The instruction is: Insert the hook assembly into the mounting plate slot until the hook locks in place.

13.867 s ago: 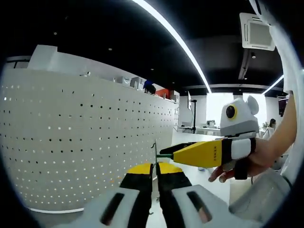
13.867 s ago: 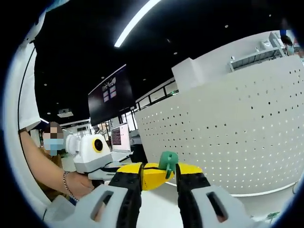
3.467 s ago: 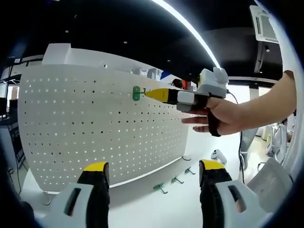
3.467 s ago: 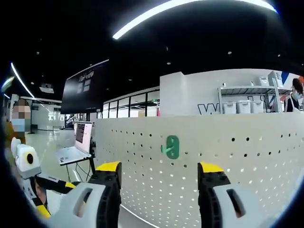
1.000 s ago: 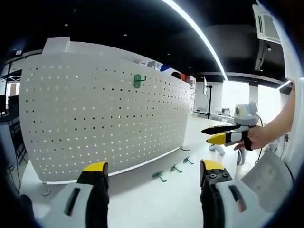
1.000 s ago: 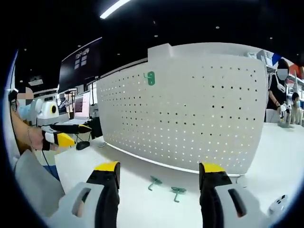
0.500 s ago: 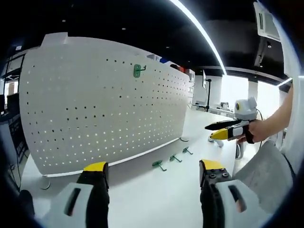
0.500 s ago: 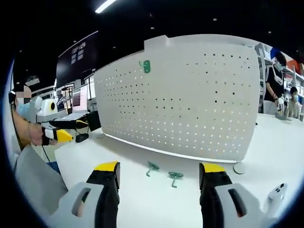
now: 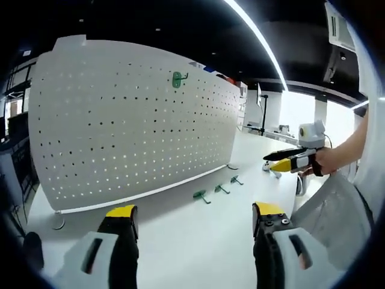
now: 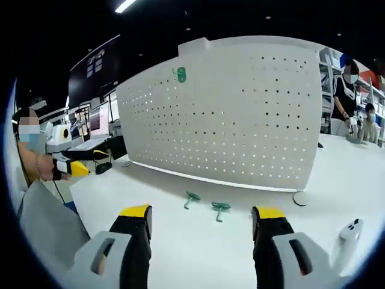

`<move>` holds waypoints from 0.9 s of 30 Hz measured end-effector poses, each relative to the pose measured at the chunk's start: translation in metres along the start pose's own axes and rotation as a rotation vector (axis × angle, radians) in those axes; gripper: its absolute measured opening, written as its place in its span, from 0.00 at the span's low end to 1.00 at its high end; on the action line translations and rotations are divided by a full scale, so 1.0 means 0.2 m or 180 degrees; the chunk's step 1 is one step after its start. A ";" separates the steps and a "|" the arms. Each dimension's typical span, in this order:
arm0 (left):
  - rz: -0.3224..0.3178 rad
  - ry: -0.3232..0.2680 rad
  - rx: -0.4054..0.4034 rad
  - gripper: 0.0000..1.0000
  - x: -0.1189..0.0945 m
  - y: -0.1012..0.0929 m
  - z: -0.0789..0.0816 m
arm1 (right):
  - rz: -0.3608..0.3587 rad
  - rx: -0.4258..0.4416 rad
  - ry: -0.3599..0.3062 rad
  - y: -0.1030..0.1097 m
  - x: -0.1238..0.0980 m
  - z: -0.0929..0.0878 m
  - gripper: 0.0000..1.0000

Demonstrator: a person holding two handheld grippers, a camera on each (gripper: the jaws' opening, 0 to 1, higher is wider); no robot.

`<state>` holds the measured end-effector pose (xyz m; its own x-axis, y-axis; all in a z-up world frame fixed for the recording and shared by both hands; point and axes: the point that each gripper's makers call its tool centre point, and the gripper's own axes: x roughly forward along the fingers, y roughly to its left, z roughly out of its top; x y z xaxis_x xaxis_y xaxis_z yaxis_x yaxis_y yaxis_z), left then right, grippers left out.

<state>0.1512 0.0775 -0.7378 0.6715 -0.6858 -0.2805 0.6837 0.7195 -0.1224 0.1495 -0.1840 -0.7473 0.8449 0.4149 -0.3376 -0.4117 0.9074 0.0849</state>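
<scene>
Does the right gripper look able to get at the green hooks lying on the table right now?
Probably yes: the right gripper is open, and the spare hooks lie on bare table just ahead of its jaws.

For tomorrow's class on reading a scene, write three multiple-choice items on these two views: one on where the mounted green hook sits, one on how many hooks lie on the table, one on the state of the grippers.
1. Where is the mounted hook on the pegboard?
A. near the top edge
B. at the bottom edge
C. on its foot

2. How many loose hooks lie on the table in the left gripper view?
A. none
B. three
C. six

3. How do the left gripper and right gripper stand?
A. both open, empty
B. both shut on hooks
C. one shut on the pegboard

Key: 1 A, it hangs in the top rows of holes; 2 B, three green pieces lie before the board; 3 A, jaws wide apart with nothing between.
</scene>
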 end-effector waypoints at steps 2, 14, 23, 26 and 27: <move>-0.0007 0.0038 -0.0005 0.80 -0.01 0.00 -0.02 | -0.0008 0.0003 0.0013 0.00 0.00 -0.01 0.66; -0.0001 0.0132 -0.0042 0.79 -0.02 0.00 -0.08 | -0.0018 0.0047 0.0042 0.00 -0.01 -0.03 0.66; -0.0132 0.0215 0.0096 0.79 0.06 -0.02 -0.05 | -0.0003 0.0037 0.0044 0.01 -0.01 -0.03 0.66; -0.0225 0.0310 0.0191 0.80 0.10 -0.03 -0.04 | -0.0004 0.0036 0.0050 0.01 -0.01 -0.03 0.66; -0.0248 0.0367 0.0243 0.79 0.11 -0.02 -0.05 | -0.0004 0.0040 0.0047 0.01 -0.01 -0.03 0.66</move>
<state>0.1607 0.0598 -0.7526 0.5813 -0.7190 -0.3809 0.7551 0.6511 -0.0765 0.1445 -0.1837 -0.7521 0.8402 0.4129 -0.3515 -0.4063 0.9087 0.0963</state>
